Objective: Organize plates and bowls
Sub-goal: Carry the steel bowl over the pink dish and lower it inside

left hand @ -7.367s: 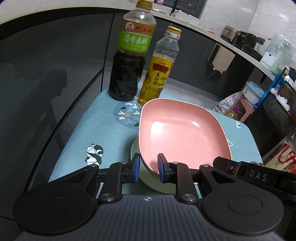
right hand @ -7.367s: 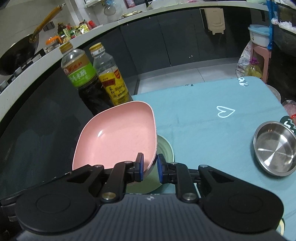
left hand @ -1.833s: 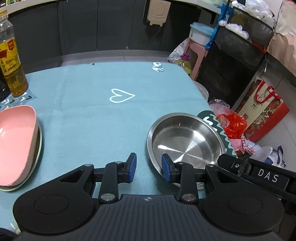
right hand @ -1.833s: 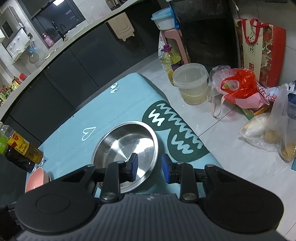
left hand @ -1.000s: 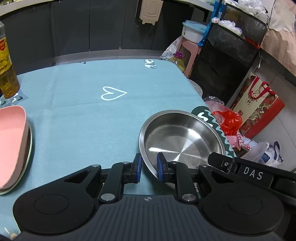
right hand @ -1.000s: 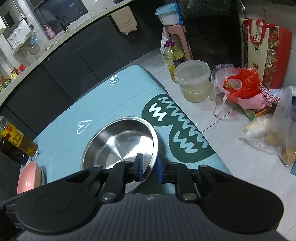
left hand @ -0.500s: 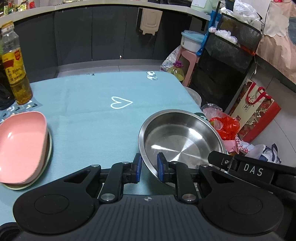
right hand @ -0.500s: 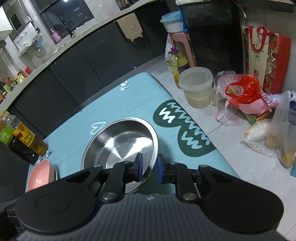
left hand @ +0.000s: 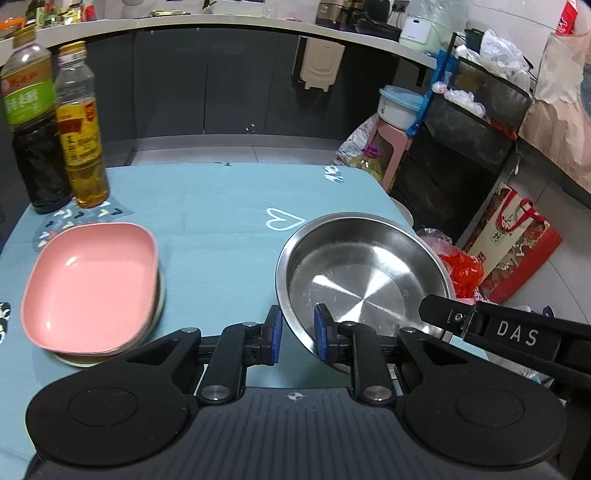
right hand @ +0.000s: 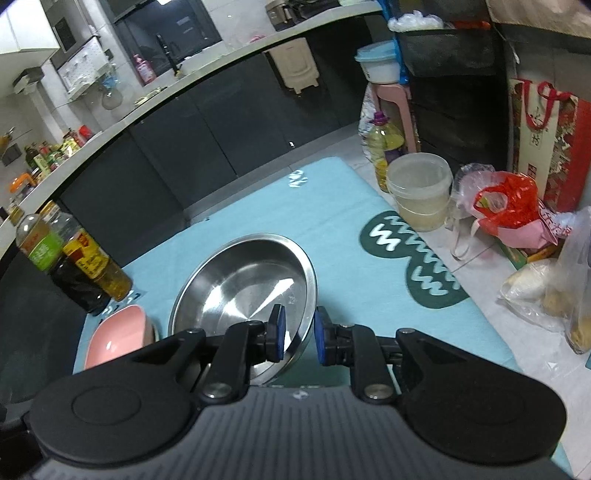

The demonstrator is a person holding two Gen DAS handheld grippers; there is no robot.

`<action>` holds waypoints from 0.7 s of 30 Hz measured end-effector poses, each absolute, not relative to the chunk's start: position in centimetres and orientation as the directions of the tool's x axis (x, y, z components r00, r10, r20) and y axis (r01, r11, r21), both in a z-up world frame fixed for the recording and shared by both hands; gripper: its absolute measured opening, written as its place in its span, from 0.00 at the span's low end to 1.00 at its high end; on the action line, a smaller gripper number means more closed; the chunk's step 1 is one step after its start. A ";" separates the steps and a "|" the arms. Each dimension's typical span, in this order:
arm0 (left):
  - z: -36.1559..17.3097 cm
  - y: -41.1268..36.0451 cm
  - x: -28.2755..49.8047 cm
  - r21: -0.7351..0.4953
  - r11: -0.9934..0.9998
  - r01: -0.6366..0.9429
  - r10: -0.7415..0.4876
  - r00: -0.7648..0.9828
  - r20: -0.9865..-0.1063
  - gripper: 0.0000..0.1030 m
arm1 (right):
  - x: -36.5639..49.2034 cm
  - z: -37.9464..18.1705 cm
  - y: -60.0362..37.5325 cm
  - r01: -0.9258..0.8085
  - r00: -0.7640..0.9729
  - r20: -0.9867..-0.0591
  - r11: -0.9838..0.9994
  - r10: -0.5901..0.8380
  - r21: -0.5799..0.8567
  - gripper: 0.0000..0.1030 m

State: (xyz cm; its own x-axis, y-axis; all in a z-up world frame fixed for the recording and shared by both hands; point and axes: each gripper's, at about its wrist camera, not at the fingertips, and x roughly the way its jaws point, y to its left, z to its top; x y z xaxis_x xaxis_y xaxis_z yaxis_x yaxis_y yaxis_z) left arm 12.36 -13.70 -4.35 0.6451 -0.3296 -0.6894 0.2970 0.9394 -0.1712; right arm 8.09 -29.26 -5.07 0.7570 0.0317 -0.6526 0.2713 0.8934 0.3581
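The 2 grippers, left gripper and right gripper, are each pinching the steel bowl's rim, probably carrying it level toward the pink plate beside it.

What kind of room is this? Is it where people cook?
Most likely a home kitchen. A long countertop runs over dark cabinets, a dark sauce bottle and an oil bottle stand on the blue-covered table, and both grippers pinch a steel bowl.
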 end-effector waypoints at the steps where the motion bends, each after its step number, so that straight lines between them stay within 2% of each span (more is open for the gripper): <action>1: -4.3 -13.3 12.3 -0.173 0.941 0.291 -0.327 0.648 -0.688 0.17 | 8.1 -4.9 -29.0 0.264 0.758 -0.651 0.896 0.035 0.356 0.17; 21: -3.1 -5.6 12.0 -0.179 0.967 0.179 -0.253 0.715 -0.651 0.18 | 9.7 -3.9 -22.3 0.127 0.761 -0.638 0.936 0.120 0.327 0.17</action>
